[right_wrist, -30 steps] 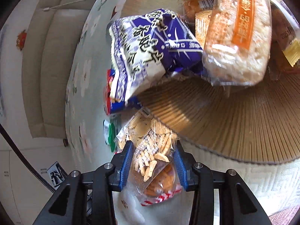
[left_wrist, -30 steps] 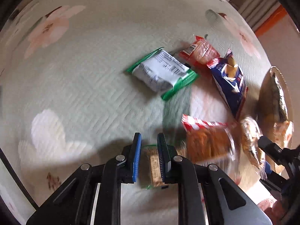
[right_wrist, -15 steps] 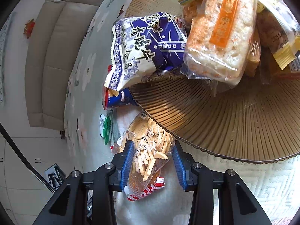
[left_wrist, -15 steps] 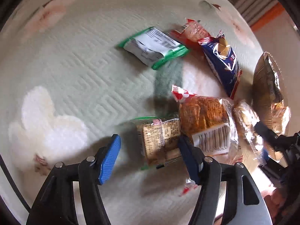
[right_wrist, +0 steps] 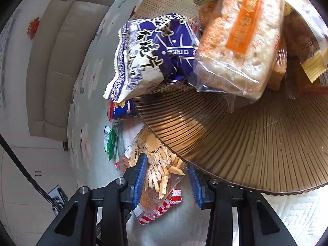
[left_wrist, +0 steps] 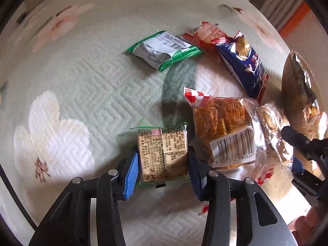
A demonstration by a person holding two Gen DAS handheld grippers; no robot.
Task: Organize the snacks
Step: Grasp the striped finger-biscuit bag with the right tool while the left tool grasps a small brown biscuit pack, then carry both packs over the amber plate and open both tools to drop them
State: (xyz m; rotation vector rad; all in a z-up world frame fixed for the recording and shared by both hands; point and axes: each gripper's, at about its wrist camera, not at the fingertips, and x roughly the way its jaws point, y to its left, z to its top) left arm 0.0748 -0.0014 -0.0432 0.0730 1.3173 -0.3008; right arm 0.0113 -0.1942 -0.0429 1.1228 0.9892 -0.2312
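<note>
My left gripper (left_wrist: pixel 163 170) is closed around a small tan cracker packet with green edges (left_wrist: pixel 164 153) lying on the quilted cloth; both blue pads touch its sides. Beside it lies a clear bag of orange crackers (left_wrist: pixel 223 127) with a red-and-white end. My right gripper (right_wrist: pixel 167 176) is open around a clear bag of pale cracker sticks (right_wrist: pixel 157 170); the left pad touches it, the right pad stands apart. A brown ribbed tray (right_wrist: pixel 235 135) just ahead holds a purple-and-white bag (right_wrist: pixel 151 57), an orange-labelled rice cake (right_wrist: pixel 239 41) and other snacks.
On the cloth farther off lie a green-and-white packet (left_wrist: pixel 164 50), a red packet (left_wrist: pixel 205 35) and a dark blue chip bag (left_wrist: pixel 244 63). The tray's edge (left_wrist: pixel 295 94) shows at the right of the left wrist view. A sofa (right_wrist: pixel 55 65) stands behind.
My left gripper opened wide, then closed in on the tan packet. My right gripper's jaws widened around the stick bag and it dropped lower, beside the tray rim.
</note>
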